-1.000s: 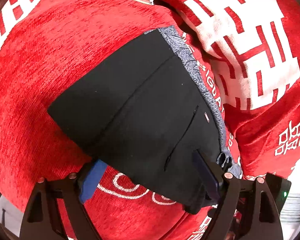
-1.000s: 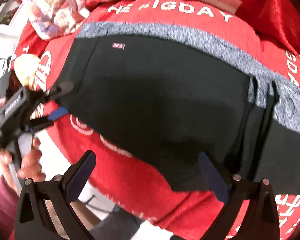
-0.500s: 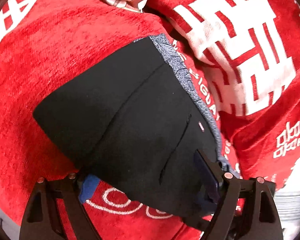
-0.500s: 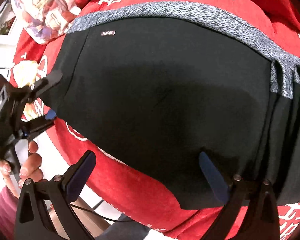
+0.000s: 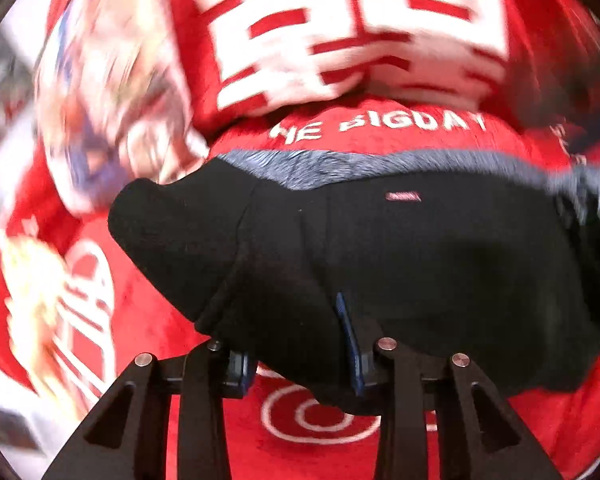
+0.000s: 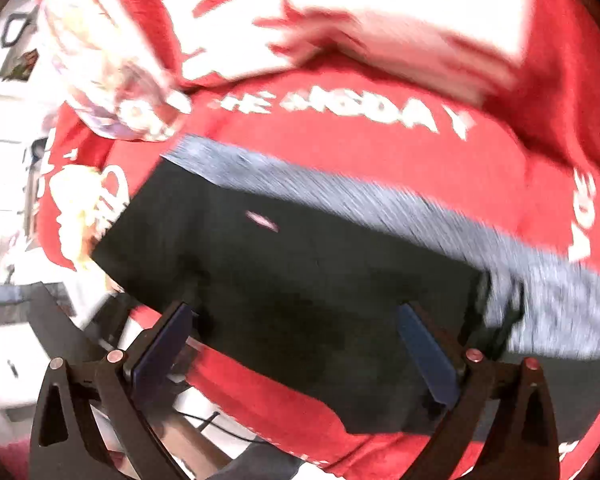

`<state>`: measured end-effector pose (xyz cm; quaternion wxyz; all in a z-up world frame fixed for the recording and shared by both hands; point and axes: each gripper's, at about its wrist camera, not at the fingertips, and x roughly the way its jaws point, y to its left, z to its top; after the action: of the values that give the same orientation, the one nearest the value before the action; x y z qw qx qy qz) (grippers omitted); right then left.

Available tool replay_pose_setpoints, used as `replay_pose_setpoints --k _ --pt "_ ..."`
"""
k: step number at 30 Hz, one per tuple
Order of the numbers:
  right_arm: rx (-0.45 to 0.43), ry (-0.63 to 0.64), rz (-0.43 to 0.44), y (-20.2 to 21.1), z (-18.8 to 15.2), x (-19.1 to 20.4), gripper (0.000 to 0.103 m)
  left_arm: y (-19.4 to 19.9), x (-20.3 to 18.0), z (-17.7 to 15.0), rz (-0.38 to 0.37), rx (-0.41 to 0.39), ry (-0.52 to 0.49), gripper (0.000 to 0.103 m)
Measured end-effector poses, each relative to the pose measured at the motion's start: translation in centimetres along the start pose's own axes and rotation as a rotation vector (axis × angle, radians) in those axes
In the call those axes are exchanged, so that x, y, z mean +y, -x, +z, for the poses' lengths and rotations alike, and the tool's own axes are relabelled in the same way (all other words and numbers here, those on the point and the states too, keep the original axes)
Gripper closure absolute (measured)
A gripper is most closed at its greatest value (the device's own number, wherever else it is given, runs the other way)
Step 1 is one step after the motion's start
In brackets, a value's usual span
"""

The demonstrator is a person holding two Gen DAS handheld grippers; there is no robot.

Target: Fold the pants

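black pants (image 5: 420, 264) spread on red blanket (image 5: 380, 140) at frame centre, near edge clamped by left gripper (image 5: 300, 360), right gripper (image 6: 300, 344) held wide apart, pants between its fingers ungripped

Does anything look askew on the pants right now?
Yes: the black pants bunch into a raised lump at their left end, where the left gripper pinches the near edge. Nothing looks torn or spilled.

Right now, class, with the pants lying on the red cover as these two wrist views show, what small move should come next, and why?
Probably the right gripper should close on the near edge of the black pants. The left gripper is already shut on a bunch of that fabric, while the right one stands open astride the edge, gripping nothing. The fold seems to need both corners held before lifting off the red cover.
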<state>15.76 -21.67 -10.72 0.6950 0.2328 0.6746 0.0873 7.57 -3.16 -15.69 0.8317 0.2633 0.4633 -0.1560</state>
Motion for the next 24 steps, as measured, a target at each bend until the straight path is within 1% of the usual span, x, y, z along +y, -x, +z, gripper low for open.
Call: replay_pose_setpoints --k 3,5,7,9,10,13,15,16,17,18,19,20,21,24 --pt "0.092 0.102 0.046 -1.1 3.5 4.1 0.000 0.2 -0.9 -0.3 0.047 -0.028 -0.088 0.066" --pt "0.152 0.164 0.099 -2.5 5.5 7.3 0.000 0.3 -1.4 -0.1 0.066 -0.037 -0.120 0.066" --pt "0.213 0.213 0.127 -4.2 6.8 10.0 0.000 0.3 -1.8 -0.1 0.083 -0.045 -0.151 0.066" --pt "0.262 0.240 0.120 -6.1 7.5 12.3 0.000 0.5 -2.0 -0.2 0.093 -0.053 -0.171 0.066" --pt "0.301 0.258 0.110 -7.4 7.9 13.5 0.000 0.5 -2.0 -0.2 0.094 -0.054 -0.175 0.066" --pt "0.394 0.295 0.070 -10.3 8.3 15.4 0.000 0.5 -1.8 -0.1 0.092 -0.057 -0.178 0.066" --pt "0.443 0.306 0.031 -11.7 8.1 15.7 0.004 0.7 -1.8 -0.1 0.090 -0.062 -0.179 0.066" --pt "0.467 0.302 0.013 -12.5 8.0 15.5 0.020 0.7 -1.9 -0.1 0.089 -0.064 -0.179 0.066" --pt "0.487 0.294 -0.006 -13.1 7.8 15.0 0.054 0.8 -1.8 0.0 0.083 -0.057 -0.176 0.066" --pt "0.481 0.288 -0.021 -13.2 7.7 14.5 0.064 0.6 -1.7 -0.1 0.075 -0.043 -0.170 0.066" --pt "0.453 0.262 0.005 -12.8 7.7 13.8 0.076 0.7 -1.8 -0.1 0.073 -0.043 -0.168 0.066" --pt "0.420 0.228 0.049 -12.0 7.7 13.0 0.079 1.2 -1.9 0.1 0.072 -0.058 -0.173 0.066" --pt "0.393 0.209 0.069 -11.2 7.7 12.4 0.080 1.7 -2.2 0.3 0.068 -0.073 -0.185 0.066" --pt "0.312 0.168 0.158 -7.9 6.9 10.1 0.081 3.8 -3.0 1.4 0.055 -0.117 -0.195 0.066"
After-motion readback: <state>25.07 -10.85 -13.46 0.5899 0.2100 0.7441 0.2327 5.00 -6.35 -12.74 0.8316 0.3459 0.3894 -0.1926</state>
